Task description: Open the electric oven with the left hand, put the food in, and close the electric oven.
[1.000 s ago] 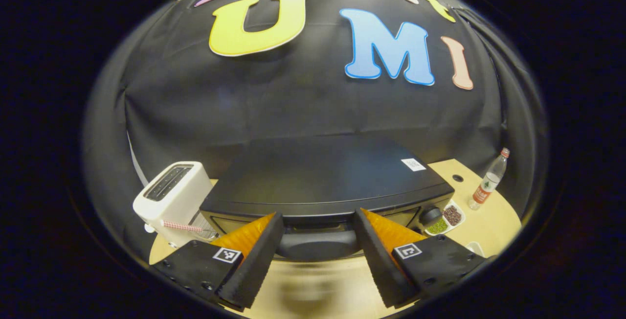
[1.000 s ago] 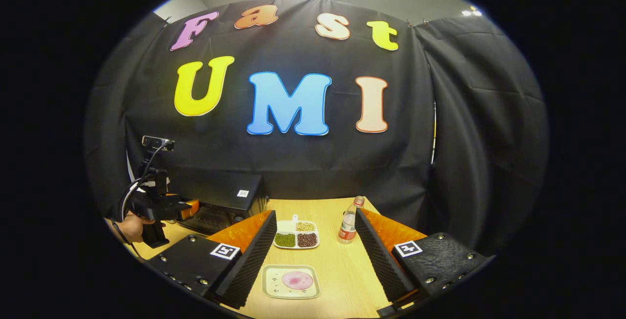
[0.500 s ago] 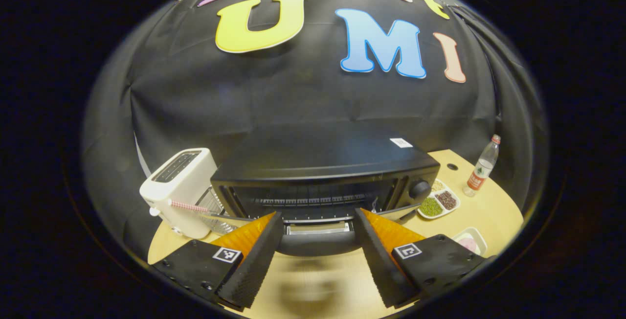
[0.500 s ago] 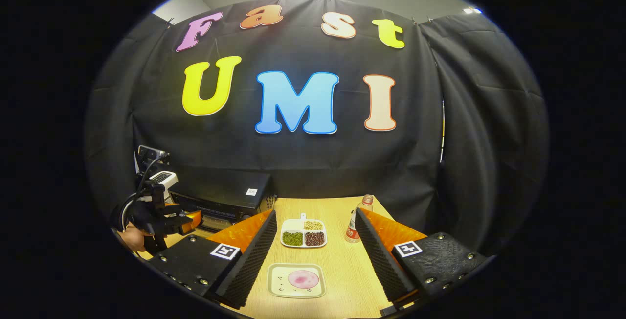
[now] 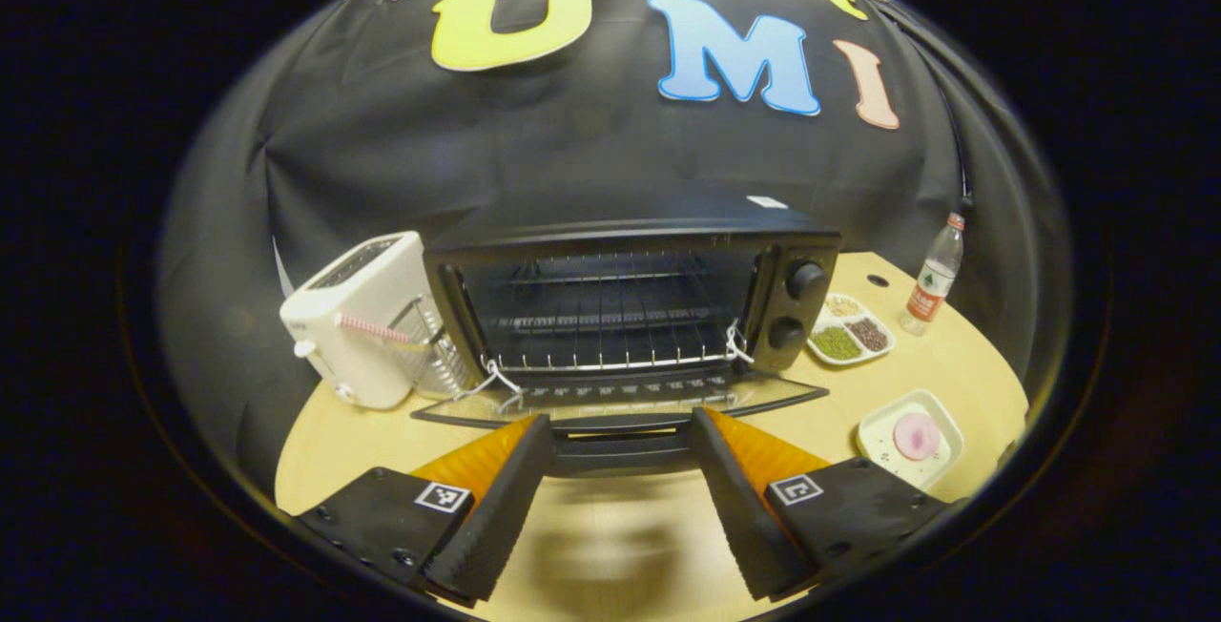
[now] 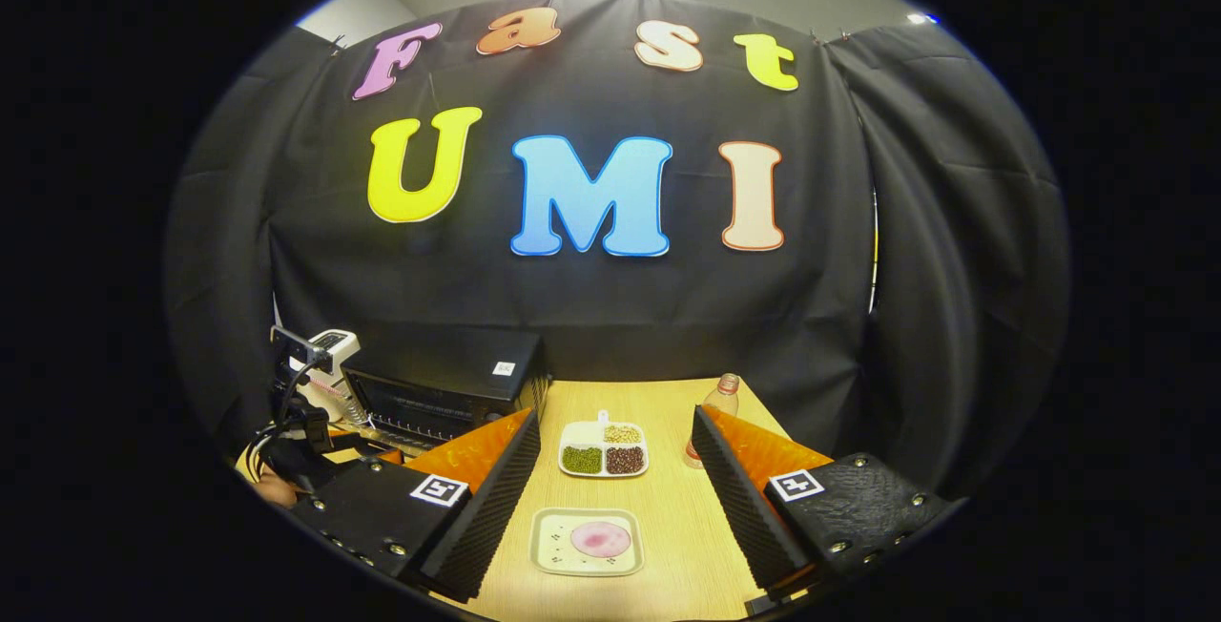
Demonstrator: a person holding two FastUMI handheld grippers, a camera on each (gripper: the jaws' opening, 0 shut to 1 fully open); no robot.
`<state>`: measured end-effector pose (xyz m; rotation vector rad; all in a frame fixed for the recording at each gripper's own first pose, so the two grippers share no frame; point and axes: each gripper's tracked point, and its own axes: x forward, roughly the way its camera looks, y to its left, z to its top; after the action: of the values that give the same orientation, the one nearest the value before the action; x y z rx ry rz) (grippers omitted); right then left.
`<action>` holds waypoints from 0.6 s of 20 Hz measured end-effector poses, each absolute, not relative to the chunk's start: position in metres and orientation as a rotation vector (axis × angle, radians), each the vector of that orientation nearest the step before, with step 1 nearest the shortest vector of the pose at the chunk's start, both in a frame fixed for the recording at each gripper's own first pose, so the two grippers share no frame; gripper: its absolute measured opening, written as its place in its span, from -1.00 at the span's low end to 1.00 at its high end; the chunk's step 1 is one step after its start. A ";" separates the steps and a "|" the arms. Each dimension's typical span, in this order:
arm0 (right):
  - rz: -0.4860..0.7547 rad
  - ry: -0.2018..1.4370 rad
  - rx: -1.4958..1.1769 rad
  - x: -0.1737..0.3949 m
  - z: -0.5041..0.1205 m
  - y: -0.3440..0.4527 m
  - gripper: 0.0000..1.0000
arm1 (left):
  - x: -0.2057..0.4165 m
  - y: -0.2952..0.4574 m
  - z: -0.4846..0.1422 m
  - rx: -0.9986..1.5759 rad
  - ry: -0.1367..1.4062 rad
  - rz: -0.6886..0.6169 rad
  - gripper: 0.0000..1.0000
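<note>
My left gripper [image 5: 618,455] (fingers apart around the handle [image 5: 620,445]) has pulled the oven [image 5: 630,307] door down, so the food [image 6: 600,539] at bottom middle goes in next.

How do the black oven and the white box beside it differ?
The oven is black, wide, and opens at the front, door down, showing wire racks. The toaster is white, narrower, with slots on top. Both stand on the table against the back cloth.

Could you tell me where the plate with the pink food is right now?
In the right gripper view, the plate lies on the table between the right gripper's fingers, just nearer than the divided bean dish.
</note>
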<state>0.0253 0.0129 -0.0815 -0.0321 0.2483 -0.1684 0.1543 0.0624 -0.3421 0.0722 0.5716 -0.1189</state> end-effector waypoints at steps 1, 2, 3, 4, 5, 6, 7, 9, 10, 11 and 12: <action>-0.168 0.249 -0.037 0.024 -0.082 0.013 0.98 | 0.149 0.063 -0.350 0.062 0.586 -0.122 0.82; -0.166 0.253 -0.040 0.024 -0.082 0.013 0.98 | 0.143 0.064 -0.357 0.049 0.605 -0.118 0.95; -0.165 0.259 -0.039 0.024 -0.084 0.013 0.98 | 0.141 0.066 -0.359 0.034 0.608 -0.108 1.00; -0.167 0.266 -0.037 0.022 -0.086 0.012 0.98 | 0.139 0.068 -0.355 0.021 0.601 -0.098 0.95; -0.169 0.276 -0.031 0.022 -0.089 0.011 0.98 | 0.140 0.070 -0.346 0.009 0.582 -0.089 1.00; -0.172 0.288 -0.028 0.023 -0.093 0.009 0.98 | 0.141 0.071 -0.332 0.000 0.558 -0.083 0.91; -0.173 0.305 -0.025 0.023 -0.099 0.006 0.98 | 0.142 0.072 -0.316 -0.005 0.526 -0.080 0.82; -0.146 0.371 -0.008 0.027 -0.117 0.002 0.98 | 0.143 0.070 -0.275 -0.014 0.449 -0.081 0.94; -0.134 0.426 0.006 0.029 -0.131 -0.003 0.98 | 0.144 0.067 -0.254 -0.016 0.406 -0.083 0.94; -0.127 0.481 0.029 0.030 -0.146 -0.012 0.99 | 0.143 0.067 -0.231 -0.017 0.359 -0.076 0.94; -0.124 0.548 0.056 0.032 -0.162 -0.020 0.99 | 0.141 0.067 -0.206 -0.033 0.310 -0.063 0.94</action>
<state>0.0324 -0.0203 -0.1623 0.0557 0.5484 -0.1238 0.1408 0.0671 -0.2059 -0.0325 0.3101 -0.0626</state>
